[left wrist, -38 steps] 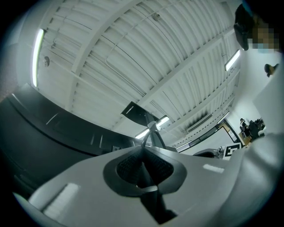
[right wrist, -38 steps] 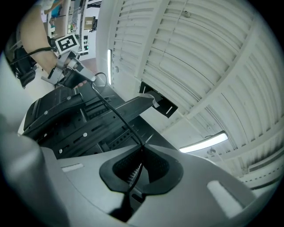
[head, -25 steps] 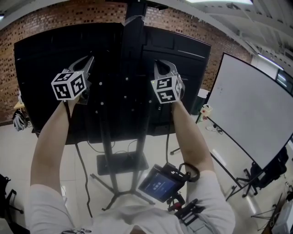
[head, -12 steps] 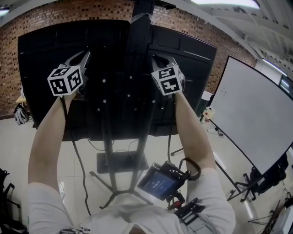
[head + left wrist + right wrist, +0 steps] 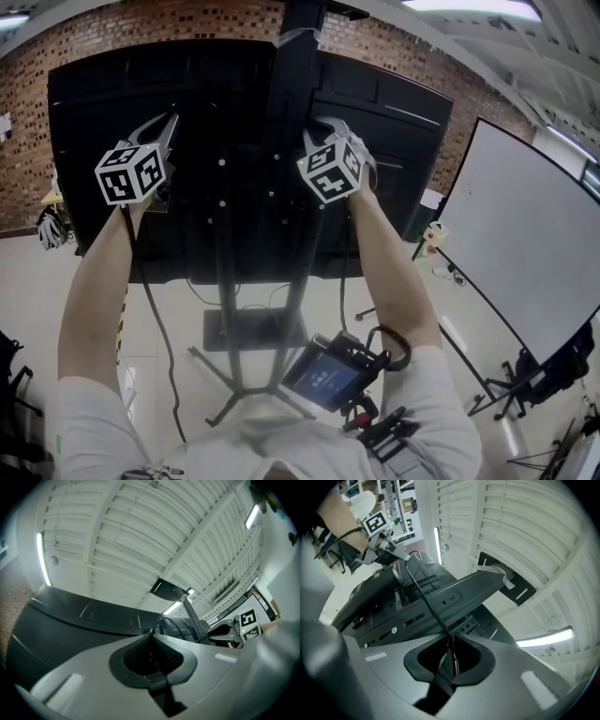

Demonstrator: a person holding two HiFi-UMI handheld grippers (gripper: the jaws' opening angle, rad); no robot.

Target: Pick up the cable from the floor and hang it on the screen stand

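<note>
The cable [image 5: 427, 599] spans high behind the screen stand [image 5: 289, 84], apparently for draping. The left gripper [image 5: 151, 637] fingers clamp it. The right gripper [image 5: 450, 641] fingers, just opening narrowly, loosen around it.

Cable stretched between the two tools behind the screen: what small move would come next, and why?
Probably let the right tool open fully and draw it back off the cable. Its jaws have just been opening with the cable between them, and the cable runs across the back of the screen stand to the left tool, which is clamped on it.
</note>
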